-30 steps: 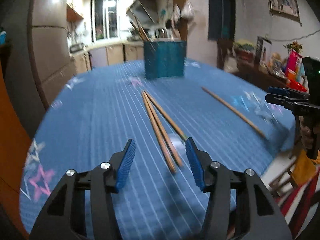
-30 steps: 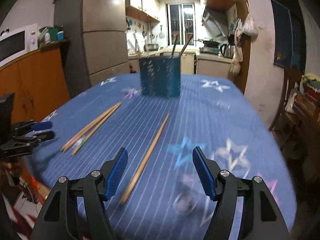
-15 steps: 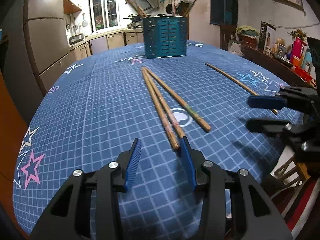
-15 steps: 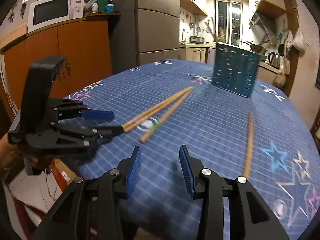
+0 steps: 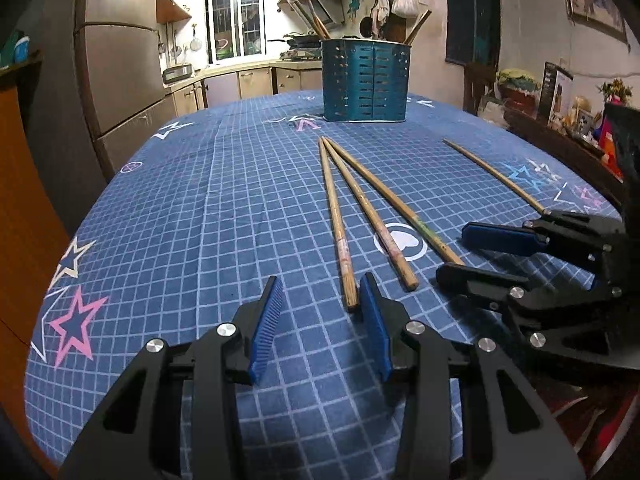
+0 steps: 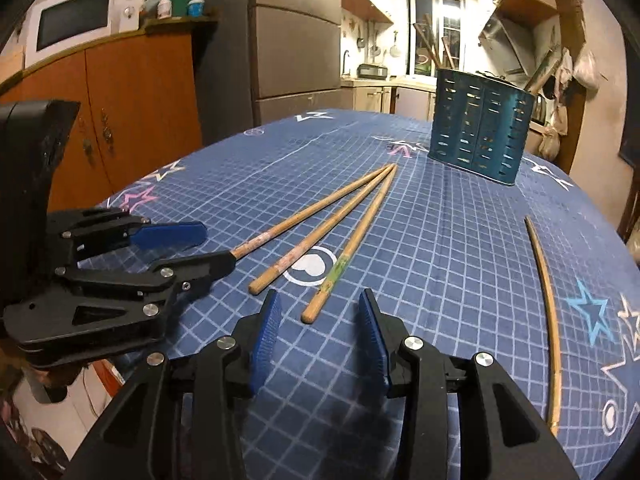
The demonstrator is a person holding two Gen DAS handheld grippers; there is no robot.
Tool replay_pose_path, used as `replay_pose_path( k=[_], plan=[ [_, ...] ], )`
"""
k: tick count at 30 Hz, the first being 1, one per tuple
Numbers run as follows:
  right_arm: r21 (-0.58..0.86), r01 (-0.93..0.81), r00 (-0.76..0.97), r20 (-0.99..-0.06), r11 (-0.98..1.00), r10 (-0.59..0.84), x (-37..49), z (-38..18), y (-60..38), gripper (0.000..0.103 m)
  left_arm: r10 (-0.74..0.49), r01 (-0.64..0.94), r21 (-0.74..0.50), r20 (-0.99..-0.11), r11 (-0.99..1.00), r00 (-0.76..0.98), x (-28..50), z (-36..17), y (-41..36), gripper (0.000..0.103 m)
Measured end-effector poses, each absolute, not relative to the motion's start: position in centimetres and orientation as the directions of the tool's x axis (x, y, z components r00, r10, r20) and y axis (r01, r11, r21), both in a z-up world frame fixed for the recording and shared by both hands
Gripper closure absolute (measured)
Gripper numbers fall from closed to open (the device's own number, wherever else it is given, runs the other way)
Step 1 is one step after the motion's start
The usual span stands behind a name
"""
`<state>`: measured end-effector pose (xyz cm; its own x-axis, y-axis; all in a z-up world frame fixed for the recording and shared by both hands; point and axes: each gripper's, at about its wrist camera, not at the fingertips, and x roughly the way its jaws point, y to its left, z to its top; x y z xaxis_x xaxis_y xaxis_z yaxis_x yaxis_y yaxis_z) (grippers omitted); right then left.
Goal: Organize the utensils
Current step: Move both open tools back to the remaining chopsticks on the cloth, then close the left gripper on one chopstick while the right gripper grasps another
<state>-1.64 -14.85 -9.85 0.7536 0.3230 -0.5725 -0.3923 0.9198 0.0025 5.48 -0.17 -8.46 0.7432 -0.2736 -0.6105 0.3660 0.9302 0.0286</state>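
The left gripper [image 5: 320,320] sits low at the near edge of the table [image 5: 180,208], its jaws partly apart with nothing between them; the near tip of the left chopstick [image 5: 338,232] lies just ahead of its right finger, slightly off the gap's centre. To catch it cleanly, this gripper would need to slide a little right so the tip sits squarely between the pads before squeezing. Next come the middle chopstick [image 5: 374,216] and the right chopstick [image 5: 396,204], all three fanning out from a shared far point near the blue holder [image 5: 364,80]. The right gripper [image 6: 320,316] is likewise part open and empty, with that right chopstick's end just ahead of its gap. Far right, a lone chopstick [image 5: 492,170] lies well apart. Each stick should probably be lifted singly, tilted upright, and dropped into the holder.
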Motion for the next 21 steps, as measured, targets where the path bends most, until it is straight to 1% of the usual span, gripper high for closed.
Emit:
replay_pose_path(
  k=[2, 3, 4, 5, 6, 11, 15, 18, 21],
  plan=[
    [-0.001, -0.385, 0.769, -0.553, 0.923, 0.320, -2.0, -10.0, -15.2, 0.067, -0.282, 0.371, 0.026, -0.602, 0.928, 0.747, 5.2, -8.6, -0.3, 0.069],
    [0.000, -0.382, 0.774, -0.546, 0.924, 0.320, -2.2, -10.1, -15.3, 0.069, -0.285, 0.373, 0.026, -0.598, 0.927, 0.749, 5.0, -8.7, -0.4, 0.073],
    [-0.003, -0.377, 0.780, -0.540, 0.926, 0.316, -2.4, -10.1, -15.4, 0.076, -0.288, 0.378, 0.033, -0.589, 0.925, 0.755, 4.7, -8.8, -0.6, 0.075],
    [-0.003, -0.378, 0.781, -0.537, 0.926, 0.317, -2.5, -10.1, -15.5, 0.087, -0.289, 0.383, 0.042, -0.582, 0.923, 0.760, 4.5, -8.8, -0.8, 0.077],
    [-0.002, -0.378, 0.781, -0.537, 0.926, 0.318, -2.7, -10.1, -15.7, 0.092, -0.296, 0.393, 0.050, -0.573, 0.918, 0.764, 4.3, -8.9, -0.9, 0.081],
    [-0.004, -0.381, 0.782, -0.535, 0.925, 0.320, -2.8, -10.0, -15.9, 0.094, -0.300, 0.401, 0.074, -0.544, 0.913, 0.784, 3.8, -9.3, -1.5, 0.082],
    [-0.001, -0.375, 0.784, -0.535, 0.927, 0.317, -2.8, -10.1, -16.6, 0.095, -0.307, 0.392, 0.045, -0.544, 0.919, 0.781, 4.2, -9.3, -1.6, 0.082],
    [0.001, -0.367, 0.786, -0.536, 0.930, 0.310, -2.8, -10.0, -16.9, 0.096, -0.320, 0.397, 0.022, -0.551, 0.918, 0.771, 4.5, -9.1, -1.4, 0.093],
    [0.011, -0.351, 0.798, -0.519, 0.936, 0.305, -2.9, -9.4, -17.9, 0.096, -0.300, 0.374, 0.022, -0.554, 0.927, 0.776, 4.7, -9.0, -1.4, 0.097]
  ],
)
